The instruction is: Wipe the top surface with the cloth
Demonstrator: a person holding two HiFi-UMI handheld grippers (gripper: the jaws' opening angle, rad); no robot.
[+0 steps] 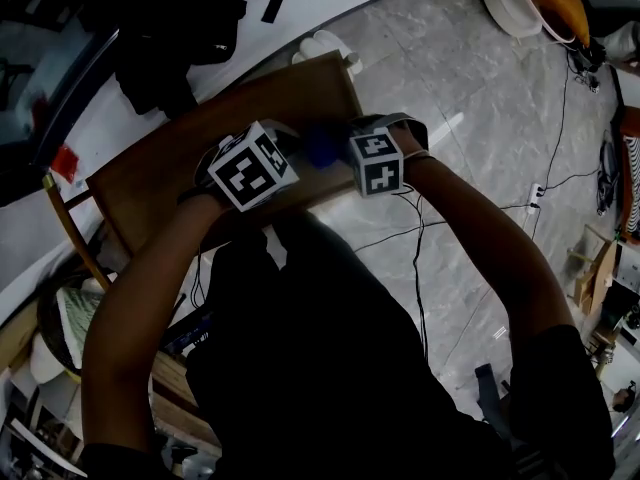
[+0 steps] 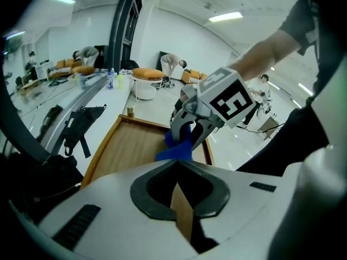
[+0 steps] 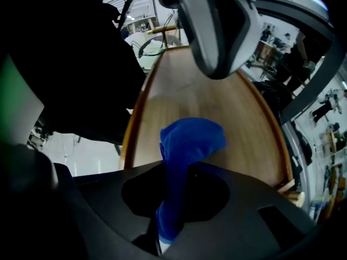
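Person's dark torso (image 1: 330,348) fills the head view from 5 to 7 o'clock, both arms reaching up toward 12. Left tool (image 1: 262,163) and right tool (image 1: 378,160) sit side by side over the wooden bench (image 1: 160,183), marker cubes facing up. The blue cloth (image 1: 322,146) shows as a blurred patch between them, near the middle of the view.

Right gripper view: right tool (image 3: 168,221) has its jaws clamped on the cloth (image 3: 190,140). The cloth runs up out of the jaws and bunches into a rounded lump over the bench (image 3: 206,99). Left tool (image 3: 219,37) hangs at 12 o'clock, grey-white, above the wood.

Left gripper view: left tool (image 2: 176,186) has its jaws drawn together at the tips with nothing held. Only a thin wedge of wood shows through the slit. Right tool (image 2: 187,137) is at 12 o'clock, just ahead. The cloth (image 2: 176,150) hangs from it, and its lower end seems to lie on the bench (image 2: 130,145) close to the raised rim at 1 o'clock. Contact isn't fully clear.

The bench top is plain light wood with a darker raised edge. A black bag (image 2: 81,126) lies on a white surface at 9 o'clock, off the bench. Grey tiled floor (image 1: 470,98) is at 1–3 o'clock in the head view, with thin cables (image 1: 415,238) trailing across it.
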